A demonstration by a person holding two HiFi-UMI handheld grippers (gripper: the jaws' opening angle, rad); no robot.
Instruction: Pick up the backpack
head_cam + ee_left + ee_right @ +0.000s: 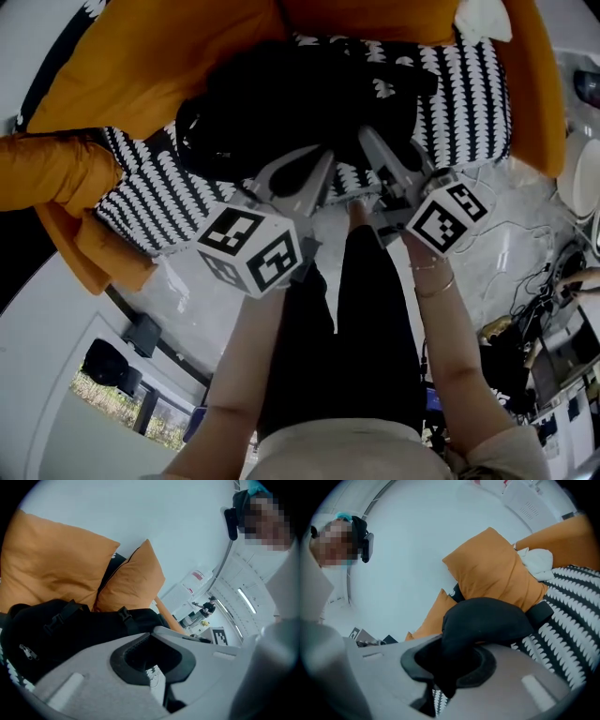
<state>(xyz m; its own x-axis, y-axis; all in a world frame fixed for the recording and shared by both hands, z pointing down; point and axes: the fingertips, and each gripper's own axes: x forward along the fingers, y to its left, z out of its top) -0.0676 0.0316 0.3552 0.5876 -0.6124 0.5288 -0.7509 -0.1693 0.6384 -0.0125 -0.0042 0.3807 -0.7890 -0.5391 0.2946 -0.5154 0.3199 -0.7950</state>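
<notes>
- Backpack — black, lying on the patterned seat of a sofa, against the orange cushions.
- Right tool: jaws pinch a thick fold of black backpack fabric, which bulges out above them.
- Left tool: jaws drawn together at the pack's near edge, with dark material in their hollow. It appears to grip the pack as well.
- Step in hand, as judged: lifting the load clear of the seat.
- Raise both tools together at an even rate, so that the pack hangs level and neither fold is dragged out.
- Apply firm clamping pressure — soft fabric can creep through the jaws.
- Watch the loose straps, which may snag on the cushions.
</notes>
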